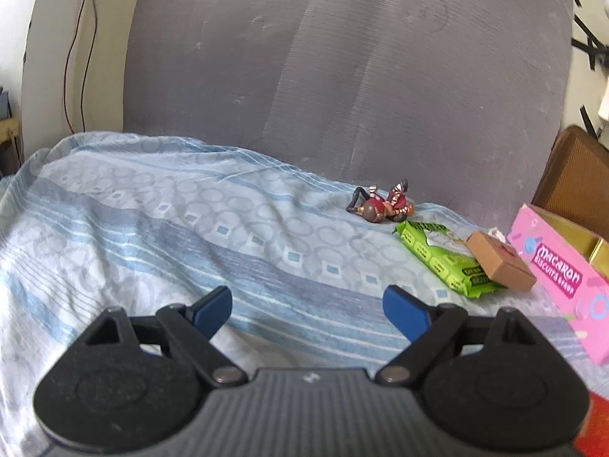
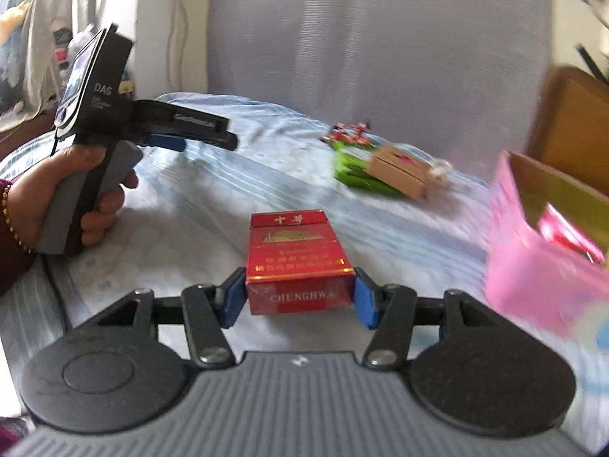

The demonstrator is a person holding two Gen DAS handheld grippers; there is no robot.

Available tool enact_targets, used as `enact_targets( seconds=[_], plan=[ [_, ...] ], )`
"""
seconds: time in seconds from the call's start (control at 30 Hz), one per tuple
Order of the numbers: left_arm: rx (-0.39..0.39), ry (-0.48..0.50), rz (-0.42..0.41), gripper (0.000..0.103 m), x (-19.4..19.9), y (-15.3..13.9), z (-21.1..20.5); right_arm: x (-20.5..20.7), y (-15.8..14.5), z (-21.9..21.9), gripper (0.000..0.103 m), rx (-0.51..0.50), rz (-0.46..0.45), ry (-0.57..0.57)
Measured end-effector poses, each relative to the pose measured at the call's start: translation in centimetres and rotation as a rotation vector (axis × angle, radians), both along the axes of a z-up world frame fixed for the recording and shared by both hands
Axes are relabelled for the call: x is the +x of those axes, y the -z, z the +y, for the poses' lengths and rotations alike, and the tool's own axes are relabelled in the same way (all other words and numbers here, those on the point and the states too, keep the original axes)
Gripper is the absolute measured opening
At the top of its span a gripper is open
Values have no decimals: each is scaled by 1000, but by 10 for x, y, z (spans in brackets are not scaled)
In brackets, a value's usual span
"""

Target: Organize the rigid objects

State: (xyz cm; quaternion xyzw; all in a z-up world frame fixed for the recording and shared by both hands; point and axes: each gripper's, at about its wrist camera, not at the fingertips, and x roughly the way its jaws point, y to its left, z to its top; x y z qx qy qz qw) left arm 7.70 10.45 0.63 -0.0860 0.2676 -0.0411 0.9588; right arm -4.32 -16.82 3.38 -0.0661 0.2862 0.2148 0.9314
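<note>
My right gripper point(image 2: 298, 297) is shut on a red Chunghwa cigarette pack point(image 2: 298, 262), its blue pads pressing both sides, above the bed. To its right stands an open pink Macaron biscuit box point(image 2: 533, 251) with something red inside. Farther back lie a green snack packet point(image 2: 354, 175), a small brown cardboard box point(image 2: 399, 175) and red toy figures point(image 2: 348, 131). My left gripper point(image 1: 308, 310) hangs open over the blue patterned bedsheet point(image 1: 190, 228), nothing between its fingers. In the left wrist view the toy figures point(image 1: 382, 205), green packet point(image 1: 441, 262), brown box point(image 1: 500, 264) and pink box point(image 1: 563, 278) lie at the right.
A grey padded headboard point(image 1: 342, 76) rises behind the bed. A brown wooden piece of furniture point(image 1: 574, 175) stands at the far right. In the right wrist view a hand point(image 2: 87, 198) holds the left gripper point(image 2: 205, 133) at the left, over the sheet.
</note>
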Motion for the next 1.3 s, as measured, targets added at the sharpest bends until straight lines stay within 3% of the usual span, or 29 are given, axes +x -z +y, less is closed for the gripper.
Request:
enact_targets(
  seconds=[0.23,0.63,0.7,0.83,1.0,1.13,1.2,1.23,1.3],
  plan=[
    [78,16,2,89,-1,0,-13,-16,13,-30,60,48,27,110],
    [77,31,56,89,2,1,-15,-21,11,-34,75,76,19,100],
    [51,57,86,89,0,2,-17,-22,10,-36,76,75,23,113],
    [-92,179,141,90,-20,-2,-31,-24,10,-44,76,92,43,127],
    [-132,398,178,90,-44,-20,-78,-26,11,-47,76,99,51,131],
    [-179,485,266,89,-48,-16,-105,-26,11,-45,75,89,47,122],
    [-208,497,321,86,-49,-8,-111,-26,12,-44,69,89,50,111],
    [-216,493,315,87,-51,-6,-114,-25,12,-44,58,89,55,104],
    [-203,499,302,83,-54,-5,-122,-24,13,-43,57,90,58,93]
  ],
)
